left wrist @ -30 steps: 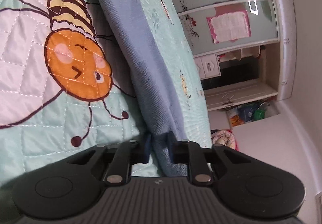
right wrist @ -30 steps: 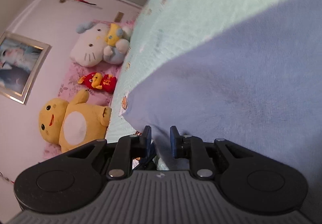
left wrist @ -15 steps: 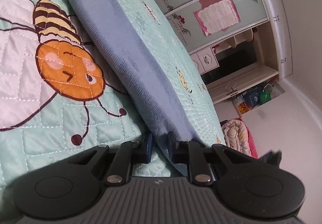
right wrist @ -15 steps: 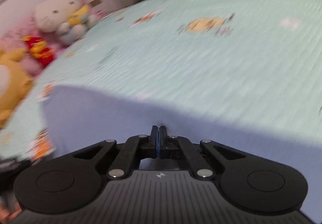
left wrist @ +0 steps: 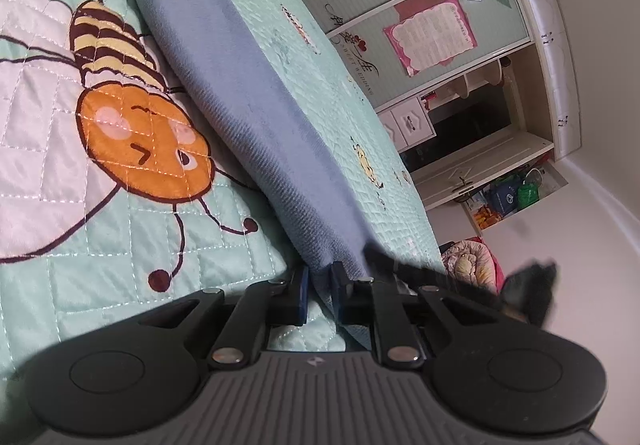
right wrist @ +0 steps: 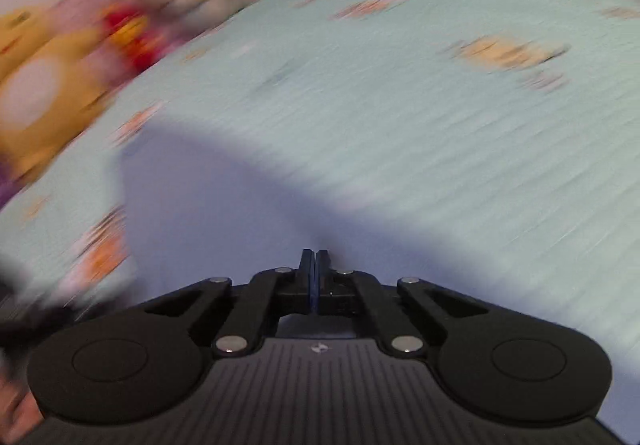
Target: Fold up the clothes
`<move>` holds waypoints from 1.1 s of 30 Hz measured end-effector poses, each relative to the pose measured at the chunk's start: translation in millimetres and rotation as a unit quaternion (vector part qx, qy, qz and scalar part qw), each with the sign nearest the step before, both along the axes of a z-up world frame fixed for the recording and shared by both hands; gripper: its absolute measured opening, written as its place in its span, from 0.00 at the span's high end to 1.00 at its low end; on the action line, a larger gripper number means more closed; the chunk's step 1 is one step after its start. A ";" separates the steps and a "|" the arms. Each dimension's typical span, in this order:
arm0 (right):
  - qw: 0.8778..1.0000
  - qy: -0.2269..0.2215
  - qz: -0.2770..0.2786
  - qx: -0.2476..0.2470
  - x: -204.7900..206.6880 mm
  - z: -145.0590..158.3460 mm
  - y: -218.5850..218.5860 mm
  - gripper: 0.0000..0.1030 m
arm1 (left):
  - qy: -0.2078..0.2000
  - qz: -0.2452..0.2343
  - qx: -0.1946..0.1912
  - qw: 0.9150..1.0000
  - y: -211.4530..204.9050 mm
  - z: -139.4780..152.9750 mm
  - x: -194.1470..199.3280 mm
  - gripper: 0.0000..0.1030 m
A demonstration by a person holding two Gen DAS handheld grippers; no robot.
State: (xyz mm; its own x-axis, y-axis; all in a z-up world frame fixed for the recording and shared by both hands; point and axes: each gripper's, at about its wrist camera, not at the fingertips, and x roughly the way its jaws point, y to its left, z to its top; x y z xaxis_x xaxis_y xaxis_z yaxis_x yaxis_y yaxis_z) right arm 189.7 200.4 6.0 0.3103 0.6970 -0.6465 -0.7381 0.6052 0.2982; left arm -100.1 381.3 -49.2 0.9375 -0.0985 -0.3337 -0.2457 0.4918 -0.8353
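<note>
The blue cloth point(left wrist: 256, 101) lies along the bed's quilt point(left wrist: 120, 229). The left gripper point(left wrist: 318, 285) clamps its near edge; the right gripper point(right wrist: 315, 277) (blurred) pinches it too.

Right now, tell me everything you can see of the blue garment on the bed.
The blue garment is a plain periwinkle-blue piece of soft, finely ribbed, fleece-like cloth, without visible print or buttons. It lies as a long band across the mint quilted bedspread, beside a bee pattern. The left gripper has a near corner bunched between its fingers. In the blurred right view, the right gripper is closed, with cloth lying around its tips; whether it pinches any is unclear.
</note>
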 end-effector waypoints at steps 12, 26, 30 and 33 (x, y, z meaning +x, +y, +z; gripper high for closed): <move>0.987 0.060 0.151 0.001 -48.3 -2.8 21.7 1.00 | -0.005 0.006 -0.007 1.000 3.0 -1.1 1.8 0.86; 0.992 0.014 0.124 0.029 -65.0 13.7 63.0 0.90 | -0.002 0.052 0.000 0.999 8.9 -0.3 -7.3 0.92; 0.990 -0.029 0.131 0.052 -84.8 33.0 78.9 0.65 | 0.002 0.099 0.006 0.995 13.5 3.2 -17.8 0.92; 0.979 -0.109 0.172 0.015 -114.7 43.7 103.5 0.54 | 0.011 0.143 0.010 0.990 19.2 7.1 -27.7 0.91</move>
